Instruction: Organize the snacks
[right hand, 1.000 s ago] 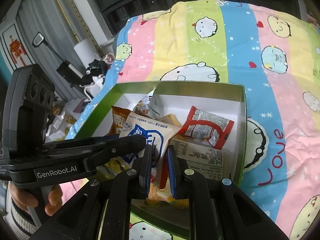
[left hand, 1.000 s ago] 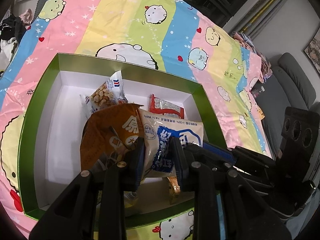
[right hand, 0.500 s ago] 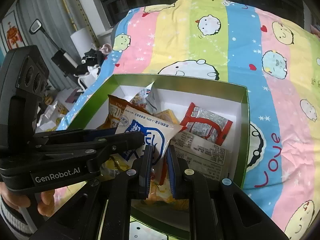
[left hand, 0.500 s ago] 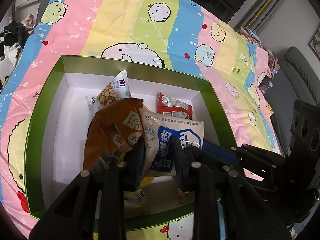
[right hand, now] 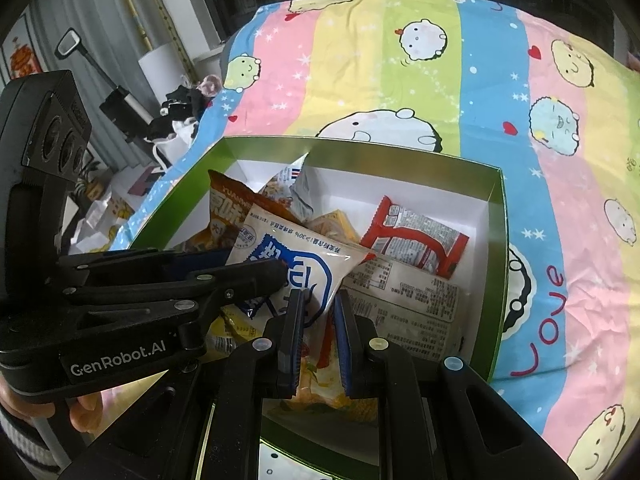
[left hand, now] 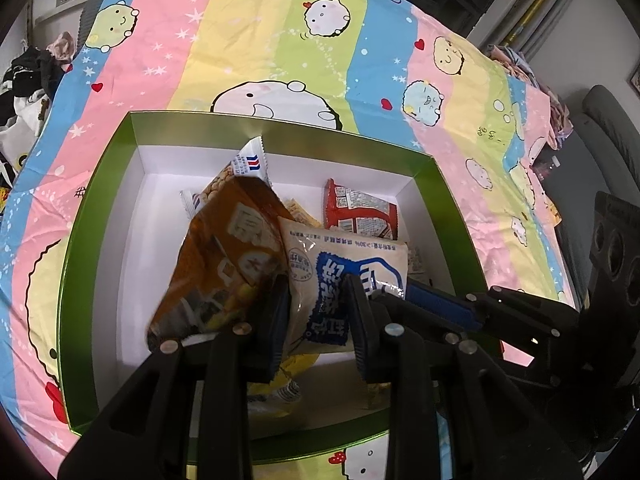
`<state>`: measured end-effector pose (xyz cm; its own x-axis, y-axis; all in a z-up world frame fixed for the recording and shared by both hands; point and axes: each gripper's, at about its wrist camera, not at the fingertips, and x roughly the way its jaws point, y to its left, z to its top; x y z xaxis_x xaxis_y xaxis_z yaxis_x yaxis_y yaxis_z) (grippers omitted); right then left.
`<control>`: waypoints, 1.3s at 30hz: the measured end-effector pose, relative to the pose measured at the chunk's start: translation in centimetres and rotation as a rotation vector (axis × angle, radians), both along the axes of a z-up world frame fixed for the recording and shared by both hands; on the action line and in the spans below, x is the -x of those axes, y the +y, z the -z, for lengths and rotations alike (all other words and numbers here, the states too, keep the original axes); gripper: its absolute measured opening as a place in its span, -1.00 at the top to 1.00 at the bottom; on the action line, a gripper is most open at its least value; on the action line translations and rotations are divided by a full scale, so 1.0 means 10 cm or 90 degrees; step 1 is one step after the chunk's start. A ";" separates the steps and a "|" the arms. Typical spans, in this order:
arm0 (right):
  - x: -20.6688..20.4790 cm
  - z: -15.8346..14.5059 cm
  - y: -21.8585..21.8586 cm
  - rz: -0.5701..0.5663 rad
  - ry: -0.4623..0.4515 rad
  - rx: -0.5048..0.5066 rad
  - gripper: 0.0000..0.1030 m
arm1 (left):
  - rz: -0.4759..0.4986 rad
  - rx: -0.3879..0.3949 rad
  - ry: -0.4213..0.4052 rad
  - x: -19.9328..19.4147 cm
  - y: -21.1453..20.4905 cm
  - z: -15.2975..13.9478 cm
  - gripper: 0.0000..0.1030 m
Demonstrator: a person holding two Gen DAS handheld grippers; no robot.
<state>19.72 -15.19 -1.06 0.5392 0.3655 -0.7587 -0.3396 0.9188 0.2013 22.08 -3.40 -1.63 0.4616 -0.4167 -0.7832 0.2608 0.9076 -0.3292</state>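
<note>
Nearest the viewer, the left gripper (left hand: 316, 312) is closed on a white and blue snack packet (left hand: 352, 264), which is held above an open green box (left hand: 280, 126) with a white lining. In the right wrist view the right gripper (right hand: 318, 332) is seen shut on the lower corner of the same packet (right hand: 296, 260), so the packet is pinched from two sides (the left gripper enters this view from the left, with a person's hand (right hand: 76, 412) at its handle).

An orange-brown packet (left hand: 224, 264) leans against the held one, just beside the left jaw; whether it is caught in the grip too cannot be told from this angle. If it is, it may be dragged along or tipped over the box's near wall. A tear or a slip is also judged possible if the two grippers are pulled apart, since thin film is held at only two small spots.

Below and beyond, a red packet (right hand: 416, 236), a flat packet printed with small text (right hand: 404, 296) and a peanut packet (left hand: 236, 176) propped upright lie inside the box. Bare white floor is left along the box's left side in the left wrist view, which is the clearest room for setting anything down. The box walls stand up all round and could be snagged by a low sweep.

Farthest off, a striped cartoon bedsheet (left hand: 280, 40) is spread out wide and open beyond the box.
</note>
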 end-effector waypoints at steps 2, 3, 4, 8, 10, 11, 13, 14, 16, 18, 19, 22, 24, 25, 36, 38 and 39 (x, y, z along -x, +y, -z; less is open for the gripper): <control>0.00 0.00 0.00 -0.001 0.000 0.001 0.68 | -0.002 -0.004 -0.001 0.00 -0.01 0.00 0.42; -0.01 0.00 0.00 -0.001 0.001 0.002 0.68 | -0.004 -0.006 -0.001 0.00 -0.01 0.00 0.41; -0.01 0.00 0.00 -0.002 0.003 0.003 0.68 | -0.004 -0.007 0.000 0.00 -0.01 0.00 0.41; -0.01 0.02 -0.01 0.005 0.006 0.003 0.68 | -0.010 -0.011 0.001 0.00 -0.01 0.00 0.39; -0.02 0.01 -0.01 0.006 0.005 0.005 0.68 | -0.012 -0.017 -0.002 0.00 -0.01 0.00 0.36; -0.02 0.01 -0.01 0.007 0.004 0.008 0.68 | -0.014 -0.019 -0.002 0.00 -0.01 0.00 0.33; -0.01 0.01 0.00 0.007 0.003 0.011 0.68 | -0.016 -0.019 -0.001 0.00 0.00 0.00 0.31; -0.01 0.01 0.00 0.007 0.003 0.011 0.68 | -0.017 -0.019 -0.001 -0.01 0.00 0.01 0.28; -0.02 0.01 0.00 0.008 0.003 0.014 0.68 | -0.018 -0.022 -0.001 -0.01 0.00 0.01 0.25; -0.02 0.01 0.00 0.009 0.004 0.014 0.62 | -0.020 -0.025 -0.002 -0.01 0.00 0.01 0.19; -0.03 0.01 -0.01 0.011 0.005 0.016 0.59 | -0.021 -0.027 -0.003 0.00 -0.01 0.01 0.17; -0.03 0.01 0.00 0.011 0.006 0.017 0.58 | -0.025 -0.035 -0.006 0.00 0.00 0.01 0.11; -0.03 0.01 0.00 0.011 0.006 0.017 0.58 | -0.028 -0.042 -0.009 0.00 0.00 0.01 0.03; -0.03 0.01 0.00 0.011 0.006 0.017 0.57 | -0.031 -0.049 -0.013 0.00 0.00 0.00 0.00; -0.04 0.01 0.00 0.029 0.019 0.035 0.00 | -0.049 -0.078 -0.032 0.04 0.03 -0.06 -0.56; -0.03 0.00 0.02 0.032 0.017 0.041 -0.03 | -0.051 -0.080 -0.033 0.05 0.03 -0.07 -0.56; -0.03 0.00 0.02 0.032 0.017 0.041 -0.03 | -0.052 -0.082 -0.034 0.05 0.03 -0.08 -0.58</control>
<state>19.99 -15.00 -1.07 0.5347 0.2879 -0.7945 -0.2878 0.9460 0.1492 21.58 -3.12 -0.87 0.5319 -0.2745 -0.8011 0.1987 0.9600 -0.1971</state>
